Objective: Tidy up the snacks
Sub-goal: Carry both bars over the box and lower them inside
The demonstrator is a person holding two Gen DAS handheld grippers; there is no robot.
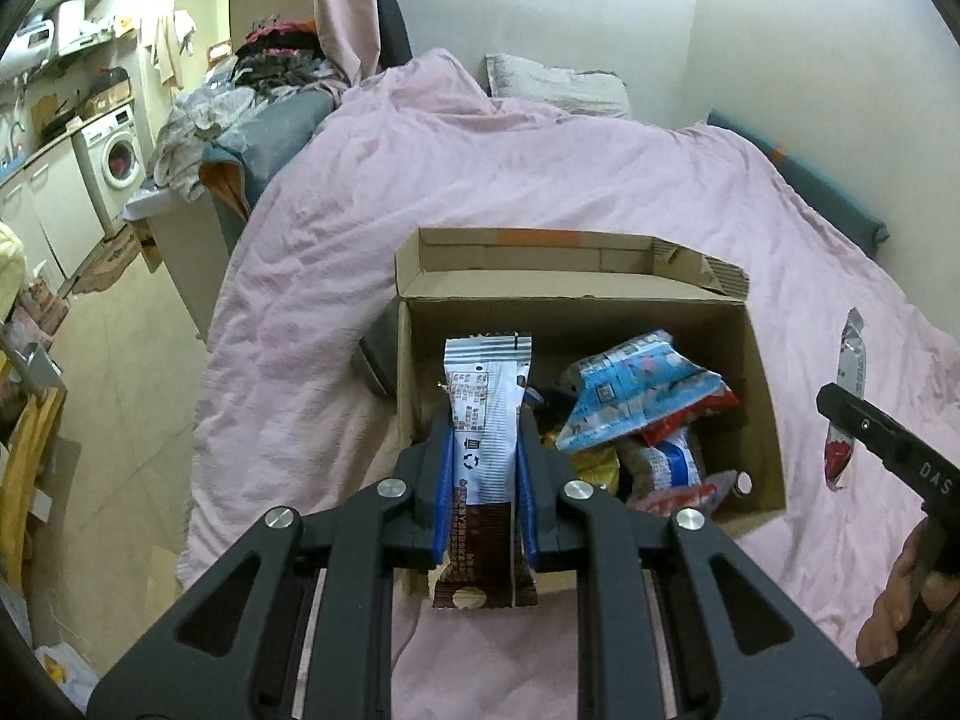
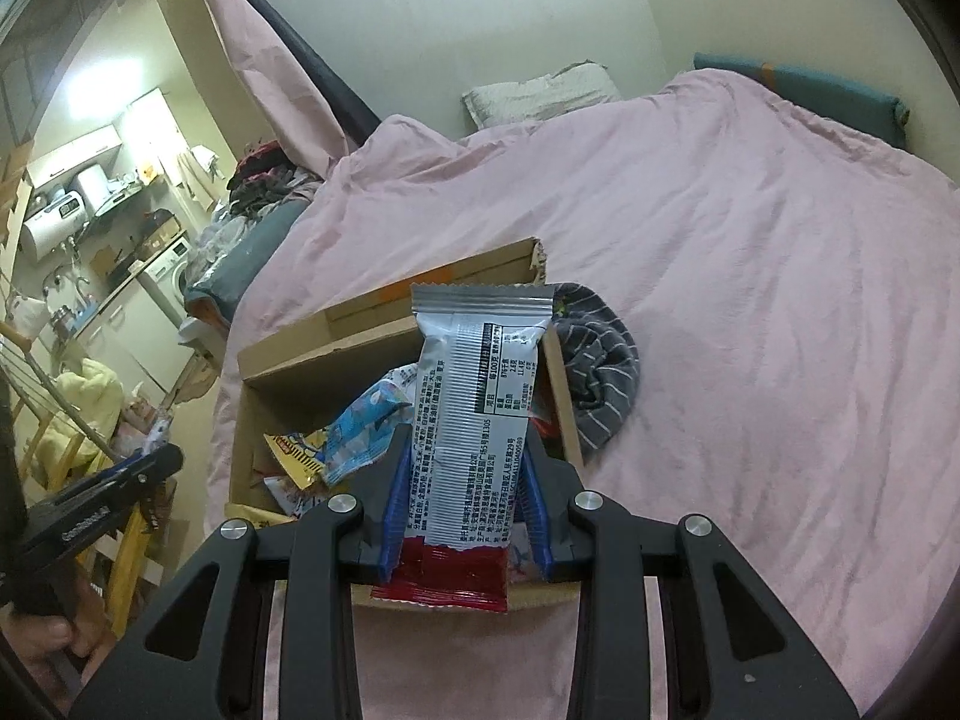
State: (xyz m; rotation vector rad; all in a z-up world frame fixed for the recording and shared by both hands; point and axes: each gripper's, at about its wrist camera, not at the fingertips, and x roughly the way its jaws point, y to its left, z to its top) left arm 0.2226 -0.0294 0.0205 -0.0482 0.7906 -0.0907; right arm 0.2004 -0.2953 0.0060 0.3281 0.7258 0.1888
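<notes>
An open cardboard box [image 1: 753, 360] sits on a pink bed cover and holds several snack packets, among them a blue-and-white one [image 1: 630, 390]. My left gripper [image 1: 485, 438] is shut on a white packet with a brown end [image 1: 486, 420], held upright over the box's near left corner. My right gripper [image 2: 465, 468] is shut on a white packet with a red end [image 2: 474, 408], held over the box [image 2: 252, 372] near its front edge. The right gripper also shows at the right edge of the left wrist view [image 1: 840, 414], its packet [image 1: 852, 372] with it.
A grey striped cloth [image 2: 600, 372] lies against the box's right side. A pillow [image 1: 558, 84] and a teal bolster [image 1: 828, 180] lie by the wall. Piled clothes [image 1: 240, 102], a washing machine [image 1: 117, 156] and kitchen cabinets are to the left past the bed's edge.
</notes>
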